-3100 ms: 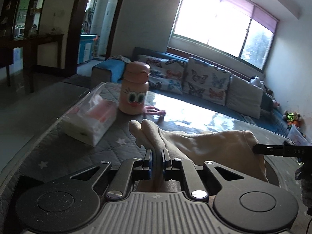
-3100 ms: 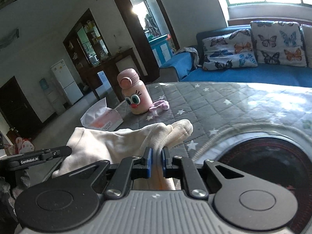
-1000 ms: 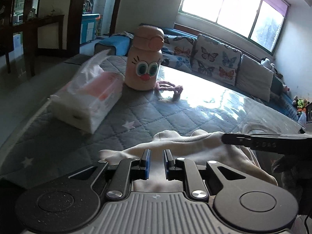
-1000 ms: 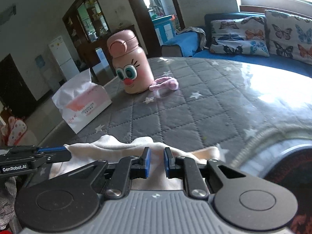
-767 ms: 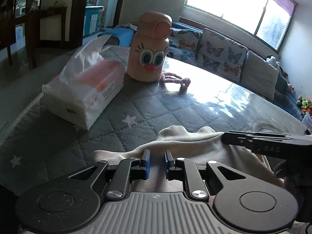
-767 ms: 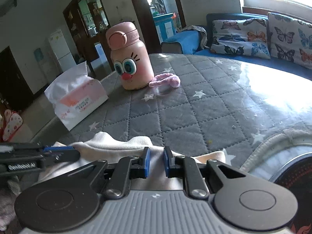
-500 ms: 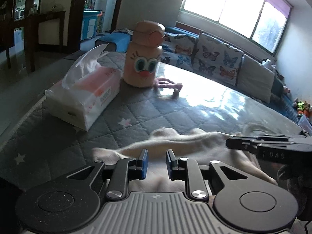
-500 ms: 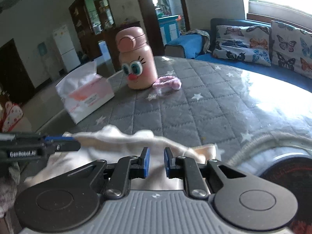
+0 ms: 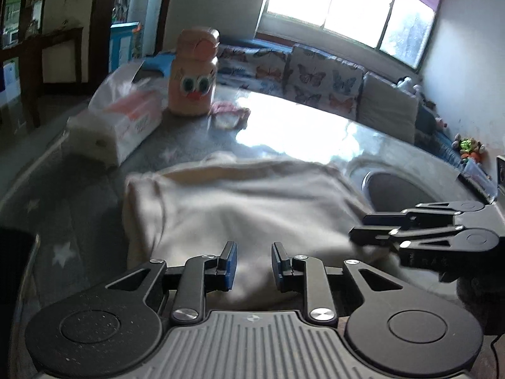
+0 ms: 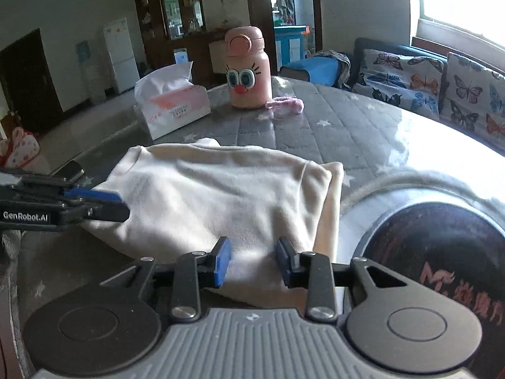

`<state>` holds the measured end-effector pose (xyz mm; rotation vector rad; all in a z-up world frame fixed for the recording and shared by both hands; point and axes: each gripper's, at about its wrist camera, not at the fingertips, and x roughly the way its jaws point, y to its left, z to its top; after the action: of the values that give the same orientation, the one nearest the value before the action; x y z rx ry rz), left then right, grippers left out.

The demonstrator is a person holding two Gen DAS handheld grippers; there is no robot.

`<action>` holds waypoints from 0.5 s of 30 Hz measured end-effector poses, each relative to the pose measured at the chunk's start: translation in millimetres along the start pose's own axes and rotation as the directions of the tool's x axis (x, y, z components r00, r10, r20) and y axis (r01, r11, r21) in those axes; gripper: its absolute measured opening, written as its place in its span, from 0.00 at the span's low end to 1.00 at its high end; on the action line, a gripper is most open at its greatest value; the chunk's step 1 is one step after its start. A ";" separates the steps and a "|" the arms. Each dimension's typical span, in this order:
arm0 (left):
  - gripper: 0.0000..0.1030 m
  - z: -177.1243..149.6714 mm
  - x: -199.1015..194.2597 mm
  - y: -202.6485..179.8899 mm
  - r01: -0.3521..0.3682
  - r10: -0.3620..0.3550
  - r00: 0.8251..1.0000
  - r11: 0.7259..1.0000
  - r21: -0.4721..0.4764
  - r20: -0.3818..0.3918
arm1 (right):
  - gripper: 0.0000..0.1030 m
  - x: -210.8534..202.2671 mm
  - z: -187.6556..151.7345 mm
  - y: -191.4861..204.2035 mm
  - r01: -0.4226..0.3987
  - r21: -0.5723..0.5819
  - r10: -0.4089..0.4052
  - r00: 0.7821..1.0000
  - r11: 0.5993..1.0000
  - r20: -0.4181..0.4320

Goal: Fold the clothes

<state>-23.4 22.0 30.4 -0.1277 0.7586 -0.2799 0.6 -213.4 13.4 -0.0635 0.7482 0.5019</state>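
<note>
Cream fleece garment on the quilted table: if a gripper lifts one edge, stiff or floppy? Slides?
The cream fleece garment is probably floppy: it lies in soft rounded folds and sags at its edges. Likely light, since it drapes thinly over the grey quilted table cover. It may drag rather than slide; both surfaces look textured.

"GenRobot.AI" stands on the left claw (image 10: 94,203); the tissue box (image 10: 176,110) print seems illegible.

A home living room: butterfly-cushioned sofa (image 10: 410,72), fridge (image 10: 118,53), cabinet (image 10: 176,15).
</note>
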 end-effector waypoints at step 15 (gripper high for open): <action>0.53 -18.0 -25.5 13.1 -0.023 0.025 0.999 0.998 -0.052 0.041 | 0.52 -3.6 -4.2 30.8 0.013 -0.043 -0.011 0.999 0.999 0.043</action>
<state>-50.8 41.9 31.5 -0.1721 0.7258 -0.2344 -18.4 -188.7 16.4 -0.0971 0.6954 0.5066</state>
